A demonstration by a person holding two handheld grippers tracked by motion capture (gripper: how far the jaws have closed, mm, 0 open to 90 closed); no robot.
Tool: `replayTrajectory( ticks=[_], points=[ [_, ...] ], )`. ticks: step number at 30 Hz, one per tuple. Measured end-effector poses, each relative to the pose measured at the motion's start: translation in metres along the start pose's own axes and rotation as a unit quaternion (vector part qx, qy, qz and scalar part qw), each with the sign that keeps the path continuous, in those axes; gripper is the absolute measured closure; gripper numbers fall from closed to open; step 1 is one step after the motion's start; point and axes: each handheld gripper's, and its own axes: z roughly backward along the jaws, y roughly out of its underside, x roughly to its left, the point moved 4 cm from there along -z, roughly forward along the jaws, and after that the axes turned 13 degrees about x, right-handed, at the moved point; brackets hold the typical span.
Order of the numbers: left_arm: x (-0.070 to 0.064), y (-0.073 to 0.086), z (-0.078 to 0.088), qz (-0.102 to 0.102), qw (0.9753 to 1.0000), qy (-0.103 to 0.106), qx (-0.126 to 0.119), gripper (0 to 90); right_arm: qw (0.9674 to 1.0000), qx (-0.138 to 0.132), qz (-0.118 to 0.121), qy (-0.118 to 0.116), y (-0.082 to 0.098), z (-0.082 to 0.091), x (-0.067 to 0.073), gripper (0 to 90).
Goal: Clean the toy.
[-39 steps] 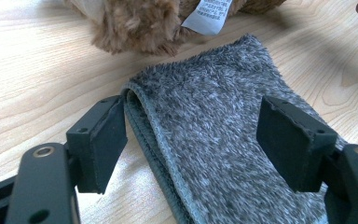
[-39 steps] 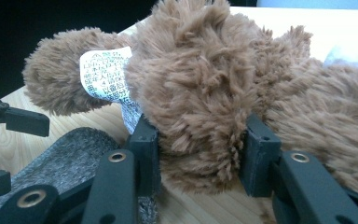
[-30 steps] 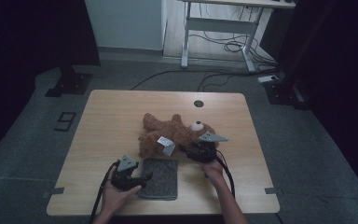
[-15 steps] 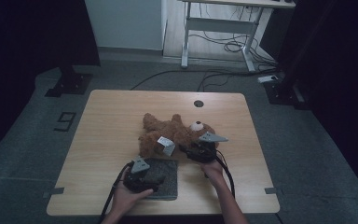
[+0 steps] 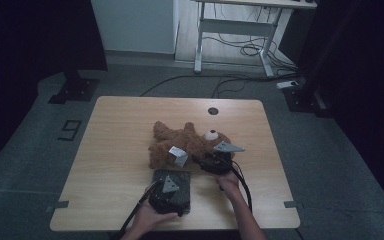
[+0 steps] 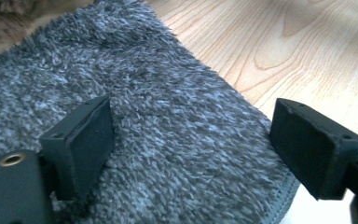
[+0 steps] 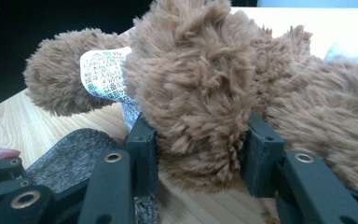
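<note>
Right gripper (image 7: 198, 154) clamped on a limb of the brown teddy bear (image 5: 190, 142), which lies mid-table; left gripper (image 6: 191, 140) spread wide above the grey fleece cloth (image 5: 180, 181), near the front edge, just beside the bear; risk: soft plush compresses, limb may slip out; open jaws may snag pile.

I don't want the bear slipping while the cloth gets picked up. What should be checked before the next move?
1. Right gripper clamped on a limb of the teddy bear: ok.
2. Left gripper open over the grey cloth: ok.
3. Left pads pressing the cloth: not ok, nothing pinched yet.
4. Cloth edge between the left jaws: ok.
5. Cloth free of the bear: cannot tell.
6. Bear resting on the table: ok.
</note>
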Motion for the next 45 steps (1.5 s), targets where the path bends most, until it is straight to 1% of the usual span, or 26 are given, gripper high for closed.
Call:
replayTrajectory(
  ticks=[1, 3, 5, 6, 9, 10, 13, 16, 21, 23, 26, 28, 31, 35, 37, 39, 40, 41, 44, 45],
  points=[
    [0.000, 0.001, -0.001, -0.009, 0.9999, -0.013, 0.000, 15.1, 1.0000, 0.000, 0.000, 0.000, 0.000, 0.000, 0.000, 54.3],
    [-0.001, 0.003, -0.001, -0.014, 0.9996, -0.026, -0.003, 18.3, 1.0000, 0.000, -0.001, 0.000, 0.000, 0.000, 0.000, 54.2],
    [0.000, 0.004, -0.001, -0.013, 0.9993, -0.033, -0.008, 22.3, 1.0000, 0.000, 0.000, 0.001, 0.000, 0.000, 0.000, 54.2],
    [0.001, 0.005, 0.000, -0.008, 0.9992, -0.037, -0.012, 25.2, 1.0000, 0.000, 0.000, 0.001, 0.000, 0.000, 0.000, 54.2],
    [0.006, 0.007, 0.003, 0.000, 0.9990, -0.041, -0.020, 37.0, 1.0000, 0.001, 0.000, 0.000, 0.001, 0.000, 0.001, 54.2],
    [0.008, 0.008, 0.004, 0.002, 0.9989, -0.042, -0.021, 42.6, 1.0000, 0.001, 0.000, 0.001, 0.001, 0.000, 0.001, 54.2],
    [0.014, 0.010, 0.006, 0.011, 0.9988, -0.040, -0.027, 56.7, 1.0000, 0.002, 0.002, 0.002, 0.001, 0.000, 0.001, 54.3],
    [0.019, 0.012, 0.008, 0.019, 0.9989, -0.030, -0.030, 64.9, 1.0000, 0.003, 0.001, 0.001, 0.001, 0.000, 0.001, 54.4],
    [0.024, 0.016, 0.012, 0.032, 0.9986, -0.014, -0.039, 72.2, 1.0000, 0.001, 0.003, 0.002, 0.002, 0.001, 0.002, 54.8],
    [0.025, 0.017, 0.015, 0.031, 0.9985, -0.013, -0.043, 73.4, 1.0000, 0.002, 0.002, 0.001, 0.004, 0.001, 0.002, 55.0],
    [0.027, 0.018, 0.023, 0.032, 0.9981, -0.009, -0.053, 74.3, 1.0000, 0.003, 0.004, 0.001, 0.004, 0.001, 0.002, 55.3],
    [0.030, 0.018, 0.034, 0.038, 0.9969, -0.004, -0.069, 74.6, 1.0000, 0.003, 0.003, 0.000, 0.005, 0.002, 0.003, 55.9],
    [0.037, 0.019, 0.056, 0.050, 0.9938, -0.003, -0.099, 74.7, 1.0000, 0.004, 0.004, 0.000, 0.006, 0.002, 0.003, 56.6],
    [0.048, 0.021, 0.087, 0.066, 0.9878, -0.011, -0.140, 74.8, 1.0000, 0.003, 0.006, -0.001, 0.008, 0.002, 0.004, 57.4],
    [0.054, 0.022, 0.103, 0.075, 0.9840, -0.015, -0.161, 74.8, 1.0000, 0.005, 0.006, -0.001, 0.008, 0.002, 0.004, 57.9],
    [0.058, 0.022, 0.112, 0.081, 0.9812, -0.018, -0.174, 74.9, 1.0000, 0.003, 0.005, -0.001, 0.009, 0.002, 0.004, 58.6],
    [0.060, 0.022, 0.115, 0.083, 0.9803, -0.020, -0.178, 74.9, 1.0000, 0.004, 0.005, -0.002, 0.010, 0.002, 0.004, 58.8],
    [0.061, 0.020, 0.118, 0.084, 0.9794, -0.021, -0.182, 74.9, 1.0000, 0.004, 0.005, -0.003, 0.010, 0.002, 0.004, 58.9],
    [0.063, 0.015, 0.124, 0.081, 0.9782, -0.025, -0.190, 74.9, 1.0000, 0.005, 0.004, -0.005, 0.011, 0.003, 0.005, 59.3],
    [0.064, 0.012, 0.129, 0.080, 0.9769, -0.026, -0.197, 74.9, 1.0000, 0.005, 0.003, -0.006, 0.011, 0.003, 0.005, 59.4]
  ],
)
